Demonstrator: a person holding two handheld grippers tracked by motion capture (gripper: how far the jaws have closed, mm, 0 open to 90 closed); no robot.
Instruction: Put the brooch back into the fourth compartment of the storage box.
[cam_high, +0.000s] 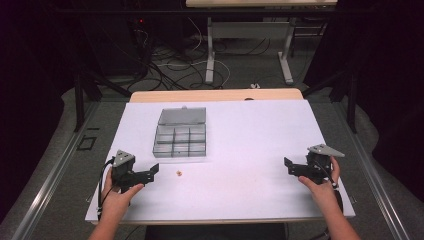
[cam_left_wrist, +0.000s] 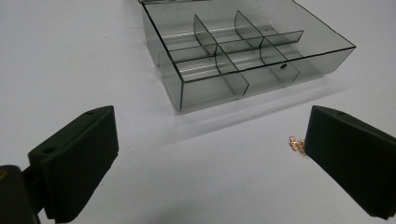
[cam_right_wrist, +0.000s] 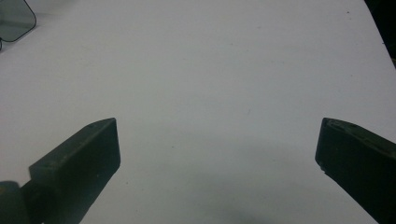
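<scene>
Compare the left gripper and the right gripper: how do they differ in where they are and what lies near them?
The left gripper sits near the organiser box, while the right gripper is far from it, over bare white table. A small copper-coloured piece lies close to the left gripper's jaws; nothing lies by the right gripper's. In the high view, the left gripper points right and the right gripper points left. Both are open and empty, each held by one hand.

White bench (cam_high: 250, 145) top, plain and unpatterned, with a pale wood strip along its far edge. Smoky grey see-through organiser box (cam_high: 180, 134). Both tongs, left (cam_high: 147, 175) and right (cam_high: 294, 167), matte black. A tiny coppery-gold bit (cam_high: 178, 173) glints near the front edge.
</scene>
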